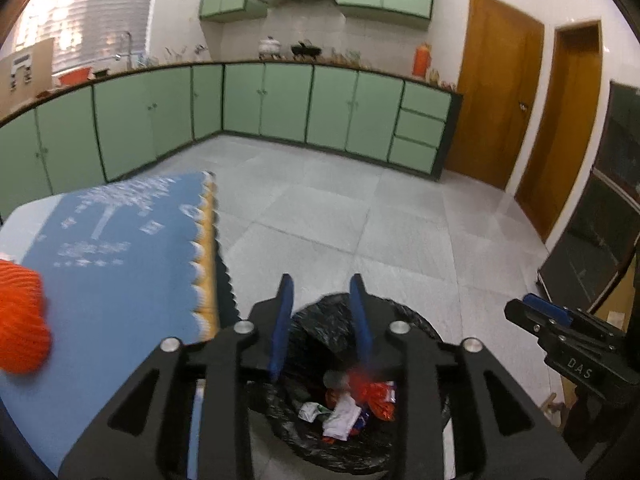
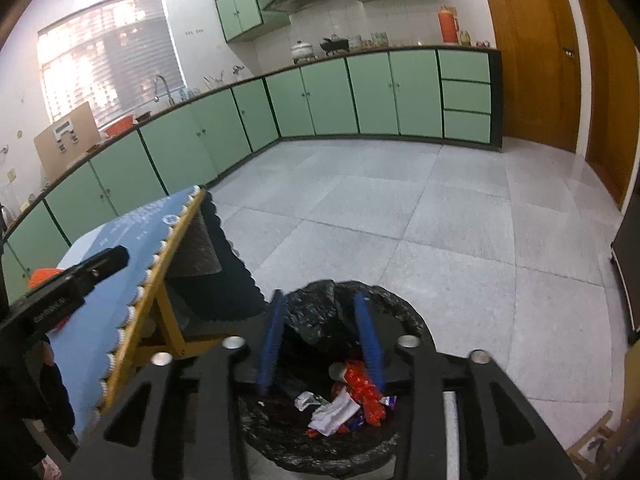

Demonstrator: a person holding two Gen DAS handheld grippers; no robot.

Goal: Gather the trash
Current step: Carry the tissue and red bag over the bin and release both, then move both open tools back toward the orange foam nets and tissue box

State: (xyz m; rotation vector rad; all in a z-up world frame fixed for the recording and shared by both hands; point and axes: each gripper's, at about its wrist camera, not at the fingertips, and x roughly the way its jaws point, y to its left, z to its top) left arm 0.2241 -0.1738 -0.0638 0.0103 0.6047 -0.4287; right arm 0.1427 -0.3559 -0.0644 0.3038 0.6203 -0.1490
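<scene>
A bin lined with a black bag [image 1: 320,328] stands on the floor right under both grippers. In it lie a red wrapper [image 1: 376,396], white crumpled paper [image 1: 340,416] and other scraps. The red wrapper's top looks blurred beside the base of the right-hand finger. My left gripper [image 1: 321,280] hangs open above the bin with nothing between its blue fingers [image 1: 282,320]. In the right wrist view the same bin [image 2: 320,312] holds the red wrapper [image 2: 364,392] and white paper [image 2: 332,416]. My right gripper [image 2: 319,295] is open and empty over it. Each gripper shows in the other's view, the right one [image 1: 540,312] and the left one [image 2: 108,260].
A table with a blue scalloped cloth [image 1: 120,260] stands left of the bin, with an orange knitted thing [image 1: 20,320] on it. Green cabinets [image 1: 280,100] line the far walls. Wooden doors [image 1: 496,92] and a dark cabinet [image 1: 600,232] are on the right. Grey tiled floor [image 2: 440,220] lies beyond.
</scene>
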